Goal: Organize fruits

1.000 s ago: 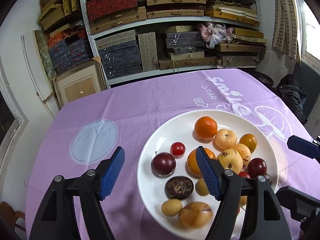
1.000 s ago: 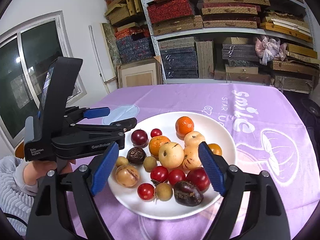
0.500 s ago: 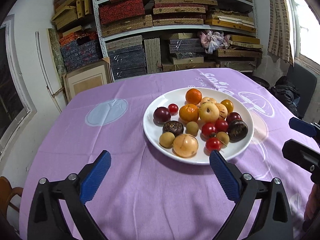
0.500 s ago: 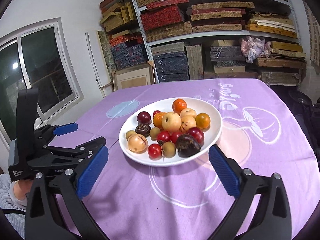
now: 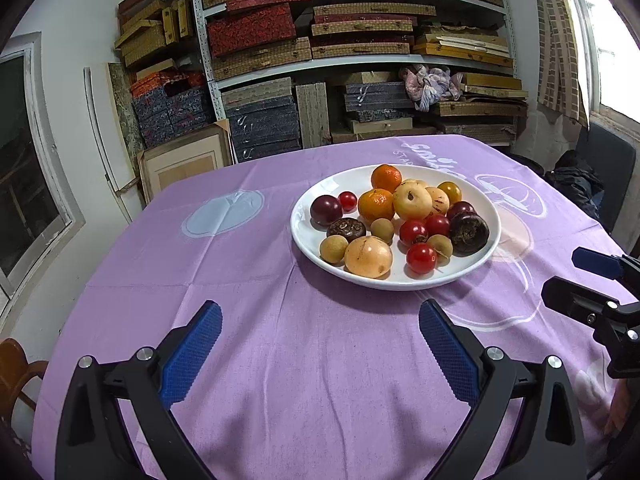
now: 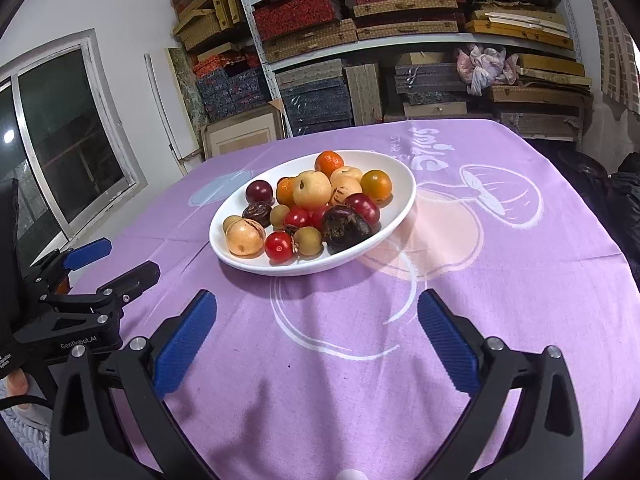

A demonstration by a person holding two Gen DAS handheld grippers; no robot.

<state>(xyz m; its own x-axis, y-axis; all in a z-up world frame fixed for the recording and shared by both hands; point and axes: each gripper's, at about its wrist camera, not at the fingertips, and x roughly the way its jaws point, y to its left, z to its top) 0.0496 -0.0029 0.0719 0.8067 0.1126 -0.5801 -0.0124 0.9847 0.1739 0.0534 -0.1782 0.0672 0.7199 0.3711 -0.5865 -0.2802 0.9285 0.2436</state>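
A white plate (image 5: pixel 306 236) (image 6: pixel 396 168) sits mid-table, heaped with fruit: oranges (image 5: pixel 376 205), pale yellow apples (image 5: pixel 412 201) (image 6: pixel 312 190), red cherry tomatoes (image 5: pixel 421 258) (image 6: pixel 279 246), dark plums (image 5: pixel 326 210) and dark brown fruits (image 6: pixel 346 222). My left gripper (image 5: pixel 320 316) hovers open over bare cloth in front of the plate, nothing between its blue pads. My right gripper (image 6: pixel 316 308) is likewise open and empty, short of the plate. Each gripper shows at the edge of the other's view.
A purple tablecloth (image 5: pixel 248 320) with white prints covers the table. Shelves (image 5: pixel 360 60) stacked with boxes stand behind it. A window (image 6: pixel 60 152) is at the left, a dark chair (image 5: pixel 604 172) at the right, a wooden chair (image 5: pixel 16 364) at the near left.
Both grippers have pulled back from over the plate toward the near side of the table and their jaws have widened. The fruit lies as it did.
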